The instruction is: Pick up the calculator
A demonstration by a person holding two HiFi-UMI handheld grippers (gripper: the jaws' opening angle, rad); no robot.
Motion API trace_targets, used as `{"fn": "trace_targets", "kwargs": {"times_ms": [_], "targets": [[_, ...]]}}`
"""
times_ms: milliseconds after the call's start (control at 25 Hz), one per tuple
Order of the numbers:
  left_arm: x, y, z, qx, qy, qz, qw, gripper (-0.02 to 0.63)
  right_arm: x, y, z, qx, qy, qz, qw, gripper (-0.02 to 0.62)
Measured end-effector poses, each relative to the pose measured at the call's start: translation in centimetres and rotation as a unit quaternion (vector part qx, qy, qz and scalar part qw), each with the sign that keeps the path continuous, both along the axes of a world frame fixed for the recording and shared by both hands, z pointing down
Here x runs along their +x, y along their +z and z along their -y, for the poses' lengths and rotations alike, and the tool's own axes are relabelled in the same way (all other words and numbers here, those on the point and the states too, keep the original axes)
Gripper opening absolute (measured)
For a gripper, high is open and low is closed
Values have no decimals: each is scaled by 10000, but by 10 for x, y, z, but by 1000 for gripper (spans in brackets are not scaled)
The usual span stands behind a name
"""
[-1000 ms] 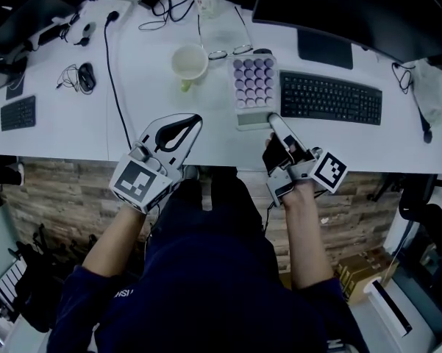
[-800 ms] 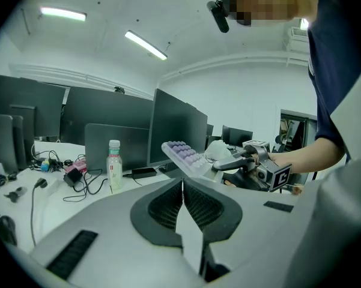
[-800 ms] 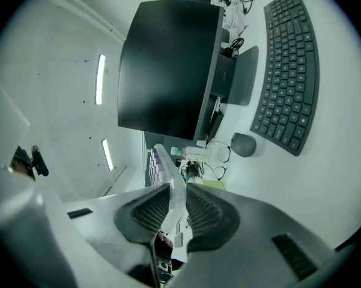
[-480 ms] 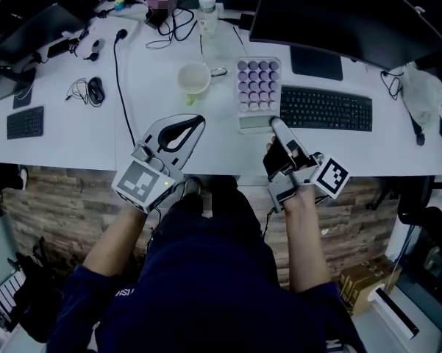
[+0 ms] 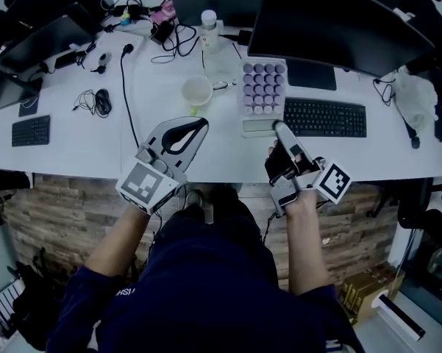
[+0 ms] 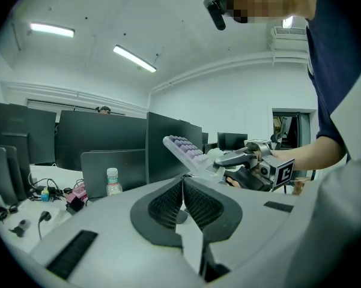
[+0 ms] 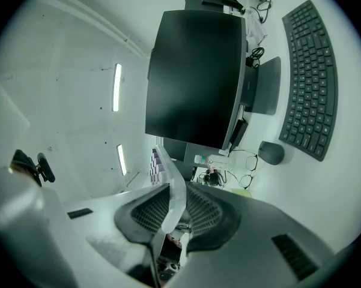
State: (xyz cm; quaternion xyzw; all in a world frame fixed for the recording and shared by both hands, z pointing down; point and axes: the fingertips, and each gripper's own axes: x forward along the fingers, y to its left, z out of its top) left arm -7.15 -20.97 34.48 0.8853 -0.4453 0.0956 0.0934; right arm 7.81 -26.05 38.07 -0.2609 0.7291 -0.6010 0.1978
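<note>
My right tongs (image 5: 280, 129), clamped on the calculator's (image 5: 263, 88) near edge, have lifted it clear of the tabletop (image 5: 73, 142) above the front edge, so the pick looks done, while my left tongs (image 5: 196, 124) rose alongside, clenched on nothing.

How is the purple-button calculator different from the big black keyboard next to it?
The calculator is pale with round purple buttons; the keyboard is all black. The calculator is short and blocky; the keyboard is long and wide. The calculator is tilted up, pinched at its edge by the right tool; the keyboard lies flat on the desk. Both have rows of keys.
</note>
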Motion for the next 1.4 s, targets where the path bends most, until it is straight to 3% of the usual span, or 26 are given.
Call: {"fn": "trace_targets", "kwargs": {"times_ms": [560, 1400], "targets": [[7, -24, -1, 278, 65, 51, 9996, 32, 9, -31, -1, 262, 122, 178, 9994, 86], [9, -27, -1, 332, 136, 78, 9993, 32, 11, -33, -1, 189, 184, 370, 9990, 87]]}}
